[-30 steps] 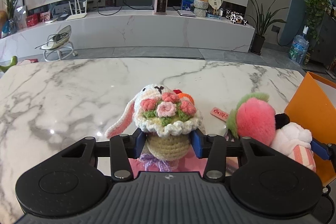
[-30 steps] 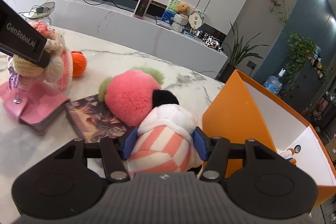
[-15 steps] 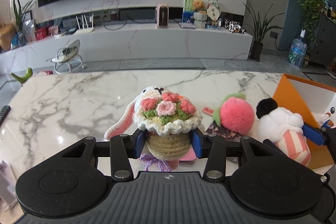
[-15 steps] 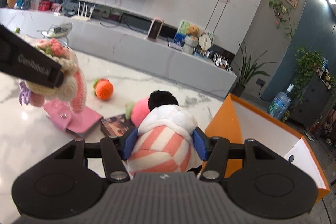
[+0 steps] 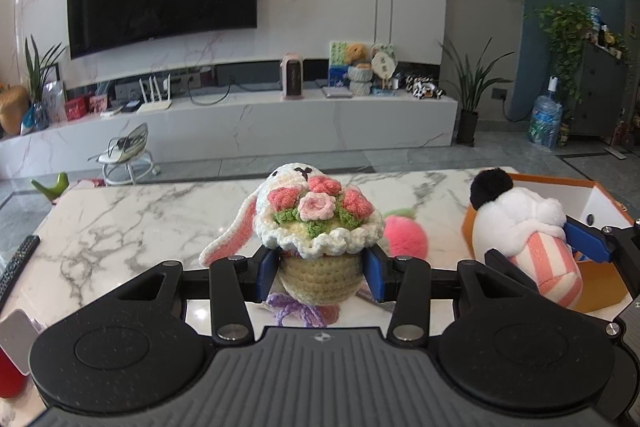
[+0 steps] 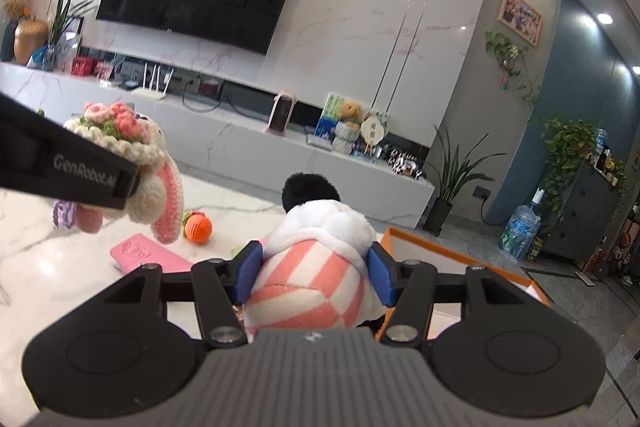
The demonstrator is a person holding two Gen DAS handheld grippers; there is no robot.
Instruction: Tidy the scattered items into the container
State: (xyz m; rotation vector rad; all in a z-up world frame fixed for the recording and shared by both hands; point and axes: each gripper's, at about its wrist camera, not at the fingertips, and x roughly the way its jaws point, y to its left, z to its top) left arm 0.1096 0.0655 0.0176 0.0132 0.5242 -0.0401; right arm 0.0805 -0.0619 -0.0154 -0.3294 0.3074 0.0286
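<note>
Left claw (image 5: 320, 277) pinching crochet bunny (image 5: 316, 227) at its yarn base, right claw (image 6: 310, 277) clamped on striped plush (image 6: 316, 267), both clear of the table (image 5: 132, 223). Soft, light, squashy; grip mid-body, mind dangling ear. Beyond: pink wallet (image 6: 148, 255), orange ball (image 6: 197, 227), pink pompom (image 5: 404, 237) loose. Orange container (image 6: 460, 259) right, rim in the way.

Striped plush toy (image 6: 308, 279) between fingers (image 6: 248, 269)

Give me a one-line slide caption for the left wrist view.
Left tongs carry a crocheted bunny above the marble table; right tongs hold a striped plush by the orange box.
</note>
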